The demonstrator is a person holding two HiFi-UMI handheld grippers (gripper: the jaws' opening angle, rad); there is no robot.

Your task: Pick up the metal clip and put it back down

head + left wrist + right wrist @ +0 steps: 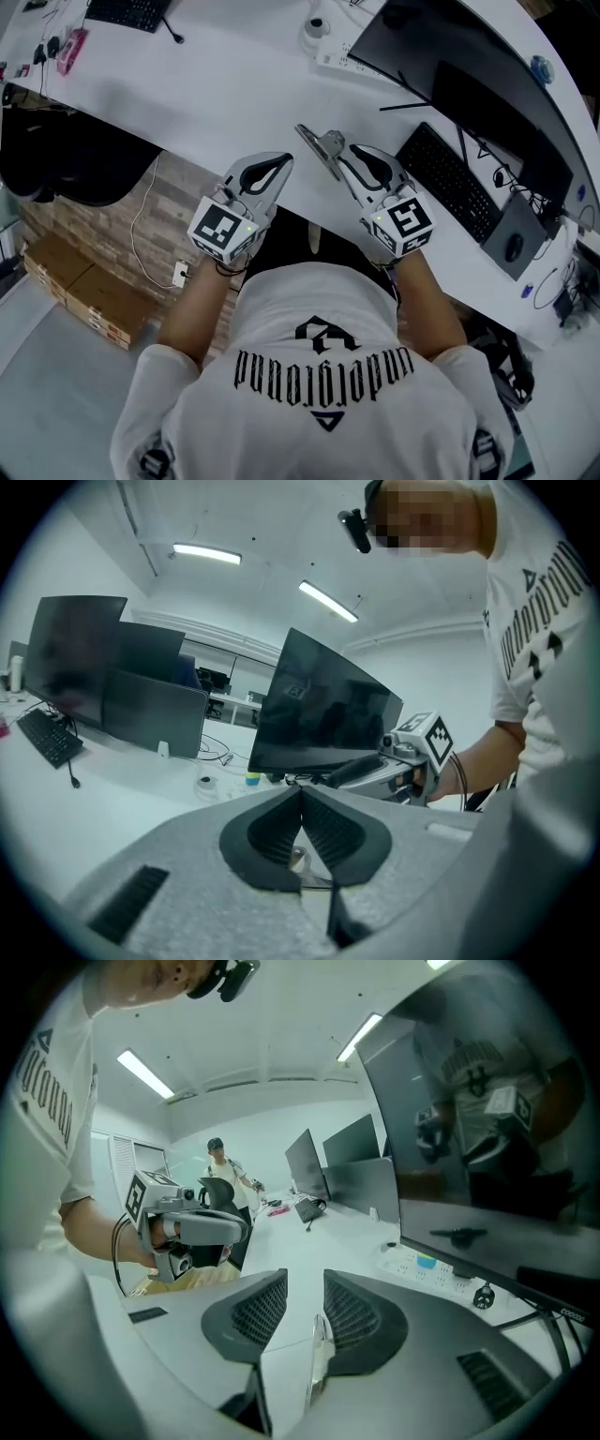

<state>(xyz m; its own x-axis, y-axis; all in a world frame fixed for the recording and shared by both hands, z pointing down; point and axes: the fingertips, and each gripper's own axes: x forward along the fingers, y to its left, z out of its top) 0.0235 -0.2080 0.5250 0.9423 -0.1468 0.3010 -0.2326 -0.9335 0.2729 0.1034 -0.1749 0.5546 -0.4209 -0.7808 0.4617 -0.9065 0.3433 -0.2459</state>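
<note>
So the metal clip [323, 148] is a shiny, silvery little thing, thin and flat. From the head view it sits over the near edge of the white desk [234, 103], right at the tip of the right gripper [340, 159]. It shows as a long narrow bar slanting from upper left down to lower right, with a wider plate part on its right side. In the right gripper view the metal clip [319, 1358] is edge-on, just a pale upright sliver hugging the inner face of the right-hand jaw pad, with a clear gap to the other pad. Can't tell whether it's resting on the desk or lifted off it.
</note>
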